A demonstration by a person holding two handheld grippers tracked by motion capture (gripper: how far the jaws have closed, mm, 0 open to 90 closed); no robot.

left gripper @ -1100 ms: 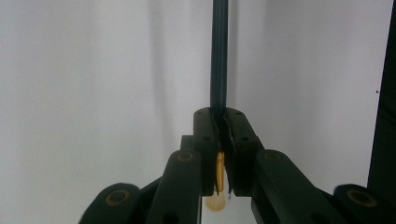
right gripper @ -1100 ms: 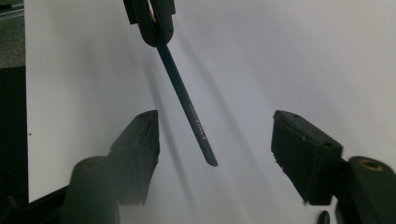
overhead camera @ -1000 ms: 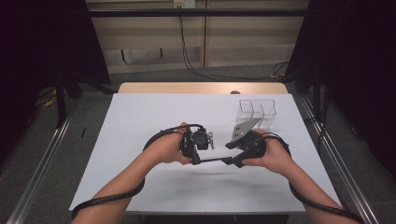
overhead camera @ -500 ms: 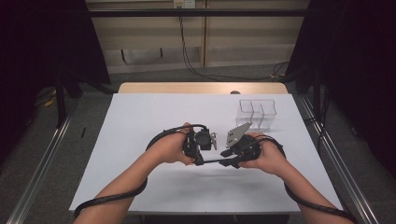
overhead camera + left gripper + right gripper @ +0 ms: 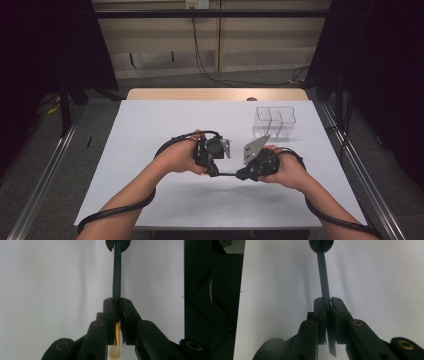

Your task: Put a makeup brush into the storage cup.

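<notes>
A thin brush point(image 5: 229, 174) with a dark blue handle point(image 5: 116, 277), a gold ferrule and pale bristles point(image 5: 115, 353) hangs level above the white table point(image 5: 150, 130). Both grippers hold it, one at each end. My left gripper point(image 5: 216, 171) is shut on it just past the ferrule point(image 5: 117, 302). My right gripper point(image 5: 243, 175) is shut near the handle's other end point(image 5: 328, 302), and the handle's tip pokes out behind its jaws. Each gripper view shows the other gripper's tips at the far end of the handle.
A clear plastic box point(image 5: 275, 120) with compartments stands at the back right of the table. The table's edges and the dark floor beyond them show at the side of each gripper view.
The right hand has drifted nearer to the person and slightly left with its gripper. The left hand has shifted slightly right. Both stay shut on the brush.
</notes>
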